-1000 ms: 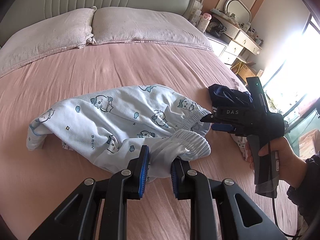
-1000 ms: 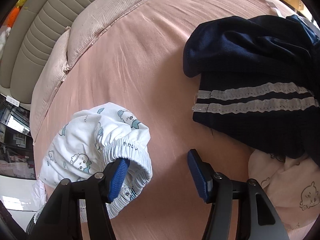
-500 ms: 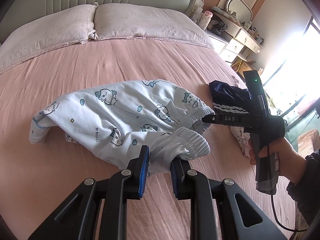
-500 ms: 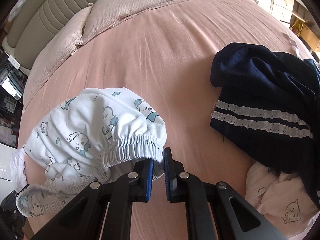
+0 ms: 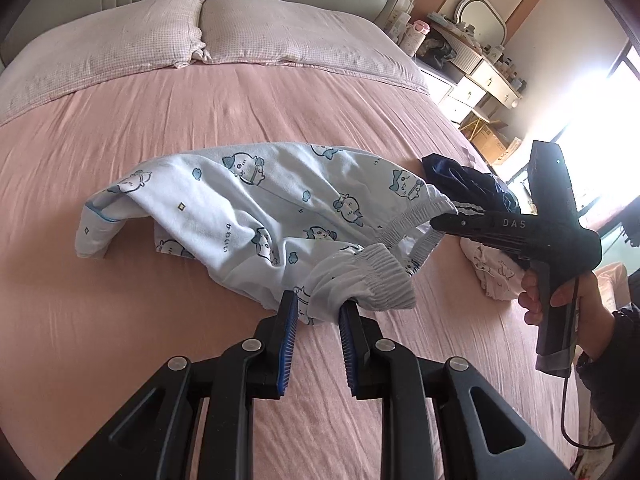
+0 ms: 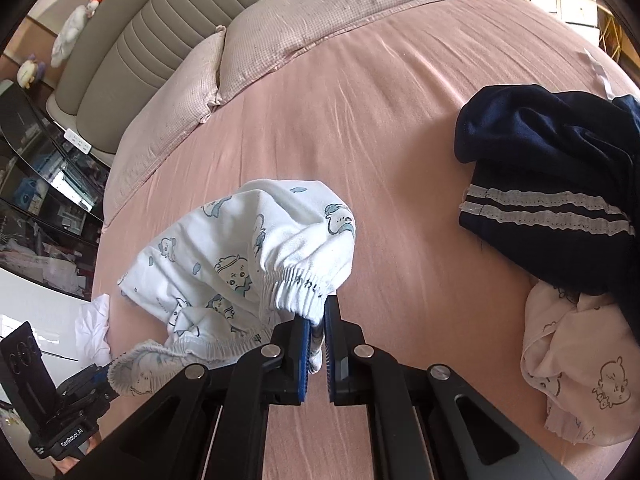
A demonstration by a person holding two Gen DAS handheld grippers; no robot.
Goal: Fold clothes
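Left wrist view: looks low across the bed (image 5: pixel 200 128) toward the pillows (image 5: pixel 120 52) and headboard, close behind the left gripper (image 5: pixel 318 312). The right gripper (image 5: pixel 440 224) appears at its right side. Right wrist view: looks steeply down, tilted, close above the bedsheet. Both views share the printed white pants (image 5: pixel 256 200) (image 6: pixel 256 248), the navy garment (image 6: pixel 560 168) and the pillows.
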